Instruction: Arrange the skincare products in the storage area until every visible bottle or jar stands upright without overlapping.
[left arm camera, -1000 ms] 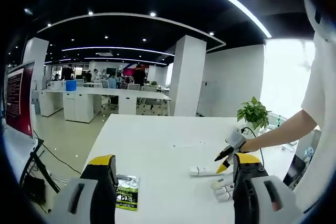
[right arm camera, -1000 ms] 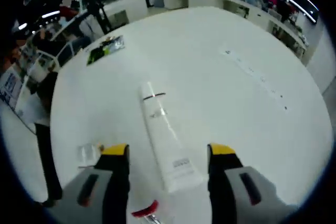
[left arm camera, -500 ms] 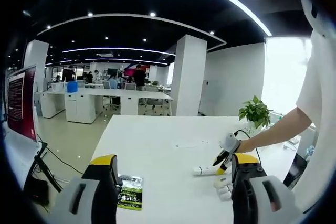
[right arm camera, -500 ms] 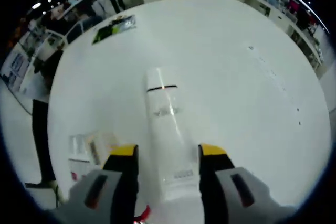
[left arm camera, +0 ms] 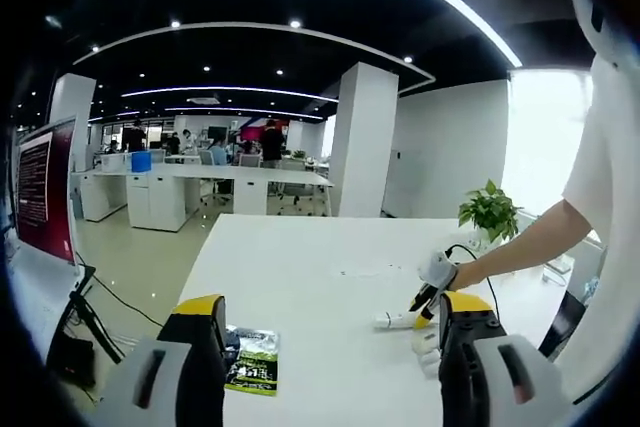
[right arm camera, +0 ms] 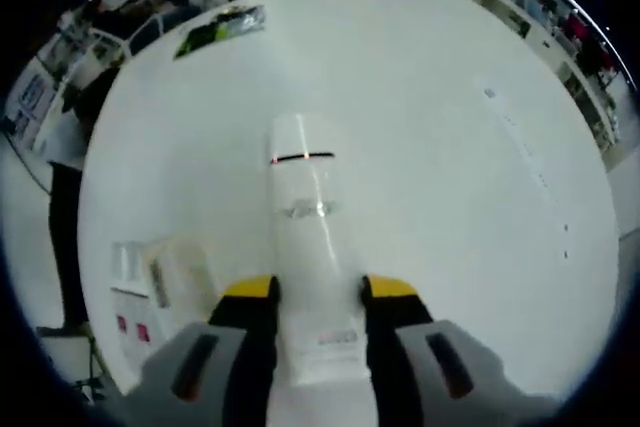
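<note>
A long white tube [right arm camera: 303,209] lies flat on the white table [right arm camera: 450,67], cap end pointing away. My right gripper [right arm camera: 316,289] is shut on its near end, both yellow-tipped jaws pressing its sides. The left gripper view shows the same tube [left arm camera: 392,321] under the right gripper [left arm camera: 428,287], and small white bottles [left arm camera: 425,349] lying beside it. My left gripper [left arm camera: 332,303] hangs open above the table's near edge with nothing between its jaws. Small pale bottles or boxes [right arm camera: 150,282] lie left of the right gripper.
A green sachet [left arm camera: 252,358] lies flat on the table near my left jaw, also seen as the sachet [right arm camera: 222,25] at the far edge. A person's arm [left arm camera: 530,245] reaches in from the right. A potted plant [left arm camera: 490,211] stands at the table's far right.
The right gripper's jaws have closed in from either side onto the white tube. The left gripper stays open and almost still.
</note>
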`<act>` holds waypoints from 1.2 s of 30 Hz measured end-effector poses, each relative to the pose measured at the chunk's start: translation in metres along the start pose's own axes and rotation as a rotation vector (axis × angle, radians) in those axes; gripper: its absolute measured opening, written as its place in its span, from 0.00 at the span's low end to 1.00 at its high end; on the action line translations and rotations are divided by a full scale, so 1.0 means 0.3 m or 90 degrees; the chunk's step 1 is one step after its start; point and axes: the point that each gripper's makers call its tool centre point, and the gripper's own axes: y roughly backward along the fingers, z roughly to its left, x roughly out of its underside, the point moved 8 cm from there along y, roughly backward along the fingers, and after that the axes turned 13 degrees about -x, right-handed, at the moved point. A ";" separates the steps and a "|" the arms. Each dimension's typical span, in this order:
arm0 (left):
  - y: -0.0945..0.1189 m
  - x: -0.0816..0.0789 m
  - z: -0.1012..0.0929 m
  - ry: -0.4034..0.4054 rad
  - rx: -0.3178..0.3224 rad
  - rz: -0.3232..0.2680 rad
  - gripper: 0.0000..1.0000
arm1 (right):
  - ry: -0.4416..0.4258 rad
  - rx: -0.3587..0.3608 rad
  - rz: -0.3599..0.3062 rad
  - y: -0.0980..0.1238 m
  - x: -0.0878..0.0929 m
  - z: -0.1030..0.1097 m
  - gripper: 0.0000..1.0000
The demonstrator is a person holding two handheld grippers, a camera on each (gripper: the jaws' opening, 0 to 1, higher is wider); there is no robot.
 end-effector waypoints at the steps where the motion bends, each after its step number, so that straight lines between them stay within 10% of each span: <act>1: 0.000 0.001 0.003 0.000 -0.001 0.000 0.90 | 0.008 -0.002 0.005 0.000 -0.001 0.001 0.32; 36: -0.032 0.009 0.049 0.037 0.006 0.006 0.84 | 0.050 0.006 0.033 -0.003 -0.064 0.091 0.04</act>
